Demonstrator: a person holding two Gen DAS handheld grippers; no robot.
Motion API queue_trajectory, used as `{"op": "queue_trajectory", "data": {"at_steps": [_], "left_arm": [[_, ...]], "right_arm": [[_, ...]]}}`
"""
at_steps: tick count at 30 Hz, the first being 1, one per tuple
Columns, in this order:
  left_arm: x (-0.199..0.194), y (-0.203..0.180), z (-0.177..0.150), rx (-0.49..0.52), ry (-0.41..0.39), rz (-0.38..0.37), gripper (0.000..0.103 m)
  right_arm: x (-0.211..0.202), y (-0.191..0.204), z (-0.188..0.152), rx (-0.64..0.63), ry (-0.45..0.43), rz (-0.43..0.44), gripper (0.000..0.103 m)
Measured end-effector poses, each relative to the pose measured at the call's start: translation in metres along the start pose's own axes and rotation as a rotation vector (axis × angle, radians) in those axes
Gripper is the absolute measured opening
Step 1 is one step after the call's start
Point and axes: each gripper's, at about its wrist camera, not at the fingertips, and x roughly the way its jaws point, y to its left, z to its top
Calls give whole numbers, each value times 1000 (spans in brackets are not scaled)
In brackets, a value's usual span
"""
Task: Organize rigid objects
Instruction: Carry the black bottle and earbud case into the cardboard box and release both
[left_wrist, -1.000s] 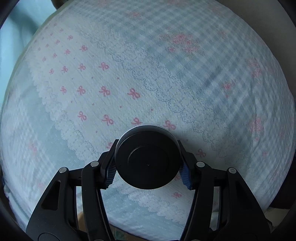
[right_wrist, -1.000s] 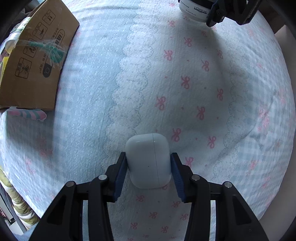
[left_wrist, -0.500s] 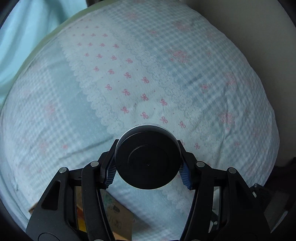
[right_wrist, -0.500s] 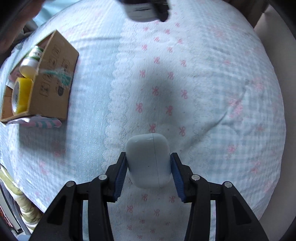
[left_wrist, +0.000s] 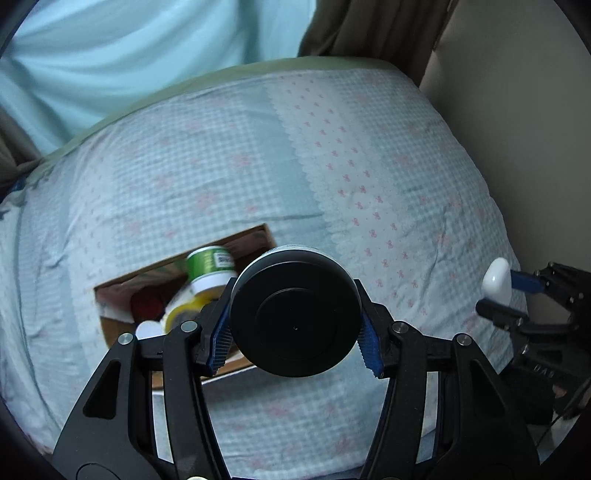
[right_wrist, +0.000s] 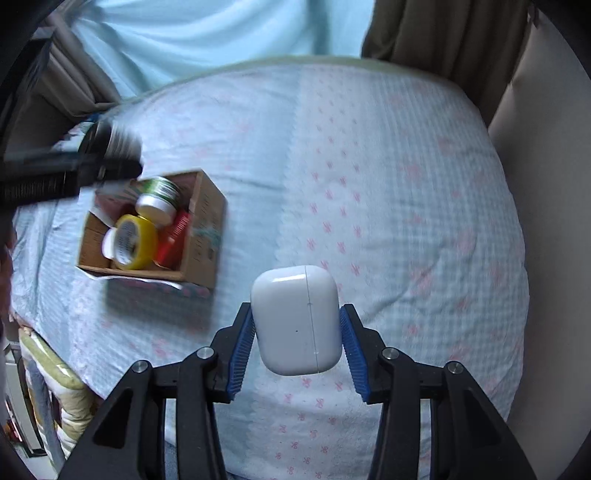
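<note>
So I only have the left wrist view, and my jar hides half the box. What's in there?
Observer: The cardboard box holds a yellow tape roll, upright beside a red item.
Operator: Is the jar over the box?
Observer: The left gripper holds the black-lidded jar above the box's far-left corner.
Operator: Is the right's grip good?
Observer: The right gripper clamps both sides of the white earbud case.

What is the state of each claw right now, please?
Left claw: closed on the black-lidded jar.
Right claw: closed on the white earbud case.
</note>
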Motion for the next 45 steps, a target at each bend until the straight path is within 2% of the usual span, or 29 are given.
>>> {"op": "queue_trajectory", "data": {"at_steps": [5,8,11,18,23,27,31,40,45], "left_arm": [[-38,57,-39,-94,-41,1,53],[-51,90,-57,-127,-54,3,53],[-56,123,-73,-136,-53,4,53],[-38,191,-98,-106,-10,-21,53],[5,230,-106,-87,69,-49,53],[38,249,-109,-79,116,-64,53],[62,256,-107,-66,147,-76,53],[112,258,-77,-30,200,-104,53],[136,254,-71,-17,240,-115,53]], "right_arm": [[-35,37,23,-27,-49,56,43],[-45,60,34,11,-52,146,43],[-48,91,42,10,-49,167,43],[-19,162,59,96,-17,203,43],[18,196,68,149,21,179,43],[52,210,74,201,77,176,43],[83,217,79,216,127,135,43],[144,203,82,276,219,82,43],[167,194,80,296,254,63,43]]}}
